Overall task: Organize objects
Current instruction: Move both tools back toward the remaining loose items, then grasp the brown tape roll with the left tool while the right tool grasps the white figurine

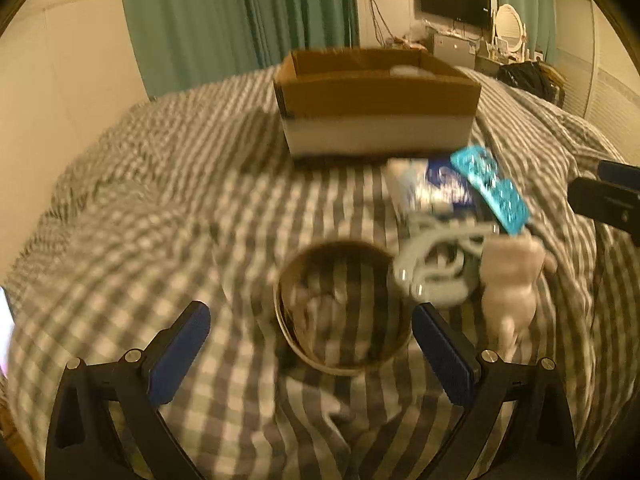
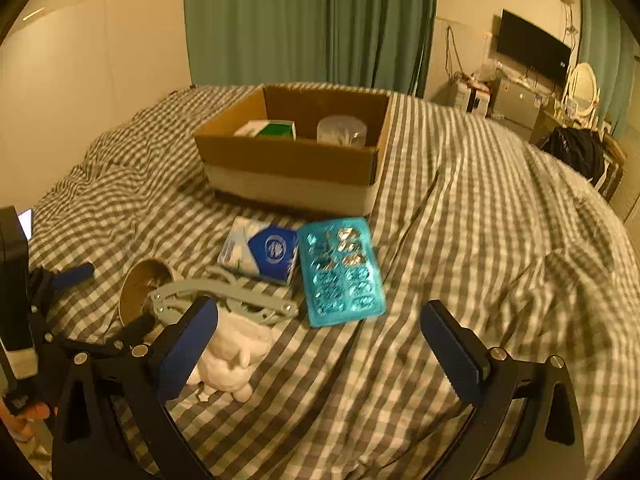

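The left gripper (image 1: pixel 310 342), jaws wide apart and empty, faces the mouth of a paper cup (image 1: pixel 340 308) lying on its side on the checked bedspread (image 1: pixel 160 200), its axis along the fingers. The right gripper (image 2: pixel 320 340), also spread empty, hangs farther off; the cardboard box (image 1: pixel 376 120) lies beyond.

bedspread (image 2: pixel 460 240) grey-white check | box (image 2: pixel 288 156) brown | tray (image 2: pixel 340 272) turquoise | figurine (image 2: pixel 232 356) white
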`<state>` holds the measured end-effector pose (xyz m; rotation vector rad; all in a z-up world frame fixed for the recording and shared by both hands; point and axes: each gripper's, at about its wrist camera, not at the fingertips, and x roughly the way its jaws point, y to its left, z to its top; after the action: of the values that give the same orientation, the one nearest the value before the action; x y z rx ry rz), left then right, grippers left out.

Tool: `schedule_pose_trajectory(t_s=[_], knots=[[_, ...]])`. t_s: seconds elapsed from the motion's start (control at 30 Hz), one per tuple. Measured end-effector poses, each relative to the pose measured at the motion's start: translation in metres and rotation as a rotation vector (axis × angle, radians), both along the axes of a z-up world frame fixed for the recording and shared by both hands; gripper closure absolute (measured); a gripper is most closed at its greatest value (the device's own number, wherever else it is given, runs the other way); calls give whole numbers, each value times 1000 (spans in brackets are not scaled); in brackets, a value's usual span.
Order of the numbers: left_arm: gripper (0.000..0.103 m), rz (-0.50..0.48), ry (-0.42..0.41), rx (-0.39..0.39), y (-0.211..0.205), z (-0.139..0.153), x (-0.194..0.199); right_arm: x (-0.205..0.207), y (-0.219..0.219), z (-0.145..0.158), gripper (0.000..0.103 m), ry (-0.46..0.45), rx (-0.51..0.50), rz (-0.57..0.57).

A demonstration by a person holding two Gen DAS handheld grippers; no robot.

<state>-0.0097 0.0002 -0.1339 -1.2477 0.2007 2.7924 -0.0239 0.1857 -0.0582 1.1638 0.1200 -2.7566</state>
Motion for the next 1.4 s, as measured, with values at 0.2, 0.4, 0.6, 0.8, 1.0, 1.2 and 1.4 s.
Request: schedule_pose_trajectory(t_s=[0.2, 0.4, 0.6, 0.8, 1.0, 1.2, 1.4], knots=[[0, -10, -40, 39, 0, -13, -4, 0, -13, -19, 1, -52, -12, 13], [0, -20, -41, 55, 2, -21, -15, -4, -27, -39, 1, -109, -16, 36], [2, -28, -46, 59, 3, -28, -22, -10, -33, -53, 24, -174, -59, 60], [18, -66, -41, 103, 3, -26, -19, -5, -40, -53, 45, -179, -43, 98], [21, -62, -26, 107, 3, -18, -12, 4, -29, -37, 51, -140, -13, 79], [22, -60, 0, 107, 2, -3, 3, 13, -20, -27, 51, -106, 3, 64], [23, -63, 38, 96, -1, 14, 17, 17, -15, -14, 51, -61, 5, 44]])
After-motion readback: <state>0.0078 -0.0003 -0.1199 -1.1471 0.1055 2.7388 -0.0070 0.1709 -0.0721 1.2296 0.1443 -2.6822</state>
